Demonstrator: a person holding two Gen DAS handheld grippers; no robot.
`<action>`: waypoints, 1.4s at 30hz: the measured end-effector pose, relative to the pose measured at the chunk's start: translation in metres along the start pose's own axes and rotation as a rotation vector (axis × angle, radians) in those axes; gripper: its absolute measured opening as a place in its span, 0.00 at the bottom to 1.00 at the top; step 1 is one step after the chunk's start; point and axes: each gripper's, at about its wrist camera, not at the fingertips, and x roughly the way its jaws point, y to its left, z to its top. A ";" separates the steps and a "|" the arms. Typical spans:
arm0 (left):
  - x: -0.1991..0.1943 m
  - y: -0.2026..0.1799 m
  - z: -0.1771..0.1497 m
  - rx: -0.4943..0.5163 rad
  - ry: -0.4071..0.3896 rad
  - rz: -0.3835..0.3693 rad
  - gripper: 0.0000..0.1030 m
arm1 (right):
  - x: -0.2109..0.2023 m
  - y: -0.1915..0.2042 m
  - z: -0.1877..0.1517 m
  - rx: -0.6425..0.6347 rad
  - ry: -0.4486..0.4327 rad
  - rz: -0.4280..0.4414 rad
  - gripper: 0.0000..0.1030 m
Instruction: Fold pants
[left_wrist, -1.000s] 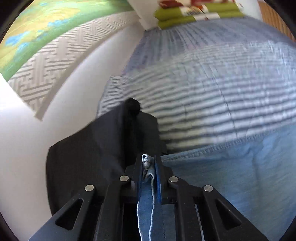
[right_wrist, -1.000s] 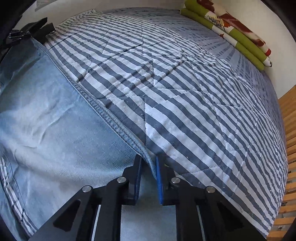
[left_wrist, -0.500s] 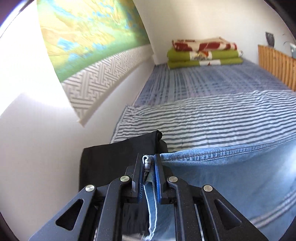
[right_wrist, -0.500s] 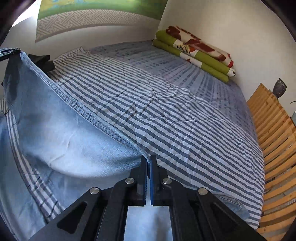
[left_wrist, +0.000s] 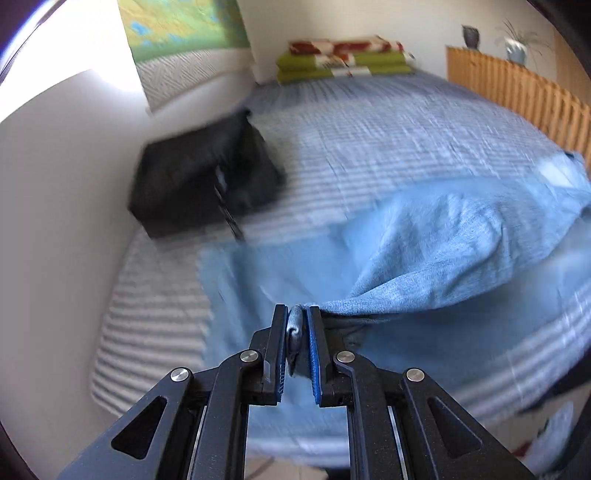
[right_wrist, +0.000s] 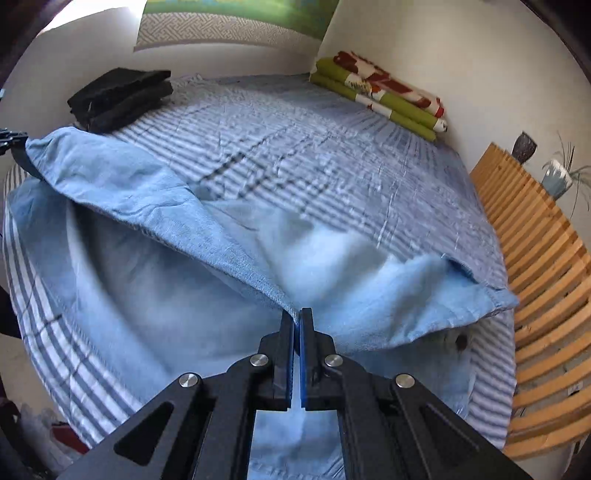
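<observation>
Light blue denim pants (left_wrist: 436, 236) (right_wrist: 147, 206) lie across the near part of a striped bed, with one layer lifted off the layer below. My left gripper (left_wrist: 295, 325) is shut on a bunched edge of the pants, held above the bed. My right gripper (right_wrist: 297, 317) is shut on the same lifted edge further along. The raised edge stretches between both grippers, and the left gripper (right_wrist: 9, 138) shows at the far left of the right wrist view. Below the raised flap, the lower denim layer (right_wrist: 122, 306) rests flat on the bedspread.
A folded black garment (left_wrist: 199, 184) (right_wrist: 118, 98) sits by the wall at the bed's left. Rolled green and red blankets (right_wrist: 380, 94) lie at the far end. A wooden slatted rail (right_wrist: 535, 266) borders the right side. The striped bedspread (right_wrist: 314, 162) extends beyond the pants.
Both grippers have risen and pulled back toward the bed's near edge, lifting the denim edge higher. The black garment now sits farther away in both views.
</observation>
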 end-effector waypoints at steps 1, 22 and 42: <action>0.001 -0.009 -0.013 0.016 0.025 -0.012 0.11 | 0.004 0.005 -0.010 -0.016 0.026 -0.013 0.02; -0.008 -0.002 -0.074 -0.168 0.088 -0.222 0.28 | -0.067 0.143 0.194 -0.223 -0.078 0.519 0.29; 0.022 -0.017 -0.089 -0.107 0.119 -0.208 0.12 | 0.142 0.463 0.322 -0.673 0.161 0.699 0.37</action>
